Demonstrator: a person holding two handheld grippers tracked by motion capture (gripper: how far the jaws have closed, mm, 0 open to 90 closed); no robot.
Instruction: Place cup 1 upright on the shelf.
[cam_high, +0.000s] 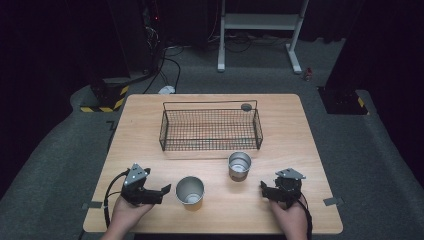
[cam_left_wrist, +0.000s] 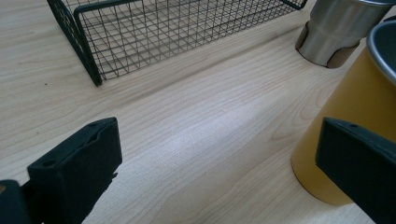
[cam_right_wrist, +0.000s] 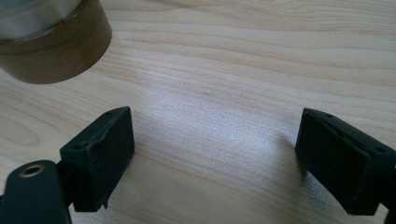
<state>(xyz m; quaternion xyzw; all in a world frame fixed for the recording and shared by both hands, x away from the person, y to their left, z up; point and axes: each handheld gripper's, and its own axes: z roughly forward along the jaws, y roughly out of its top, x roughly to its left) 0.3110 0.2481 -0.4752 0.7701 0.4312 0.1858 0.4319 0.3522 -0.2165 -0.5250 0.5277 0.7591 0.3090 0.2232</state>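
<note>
- The left tool (cam_high: 159, 192) rests low on the near left part of the surface (cam_high: 300, 145), held in a hand (cam_high: 127, 212), with its jaws spread wide and nothing between them.
- In the left gripper view its right jaw sits just beside the gold cup (cam_left_wrist: 359, 116), near the cup's base; I cannot tell whether it touches.
- The gold cup (cam_high: 190, 192) stands upright and open-topped near the front edge, just to the right of the left tool.
- The right tool (cam_high: 265, 189) rests on the near right part of the surface, held in the other hand (cam_high: 290, 220), its jaws likewise wide apart and empty.
- The steel cup (cam_high: 239, 165) stands upright, farther back than the gold cup and to its right, a little apart from the right tool.
- In the right gripper view the steel cup's brown base band (cam_right_wrist: 51, 51) shows at the upper left, clear of both jaws.
- A black wire basket (cam_high: 210, 145) sits behind both cups, mid-surface.
- A small dark round thing (cam_high: 246, 106) lies at the basket's far right corner.
</note>
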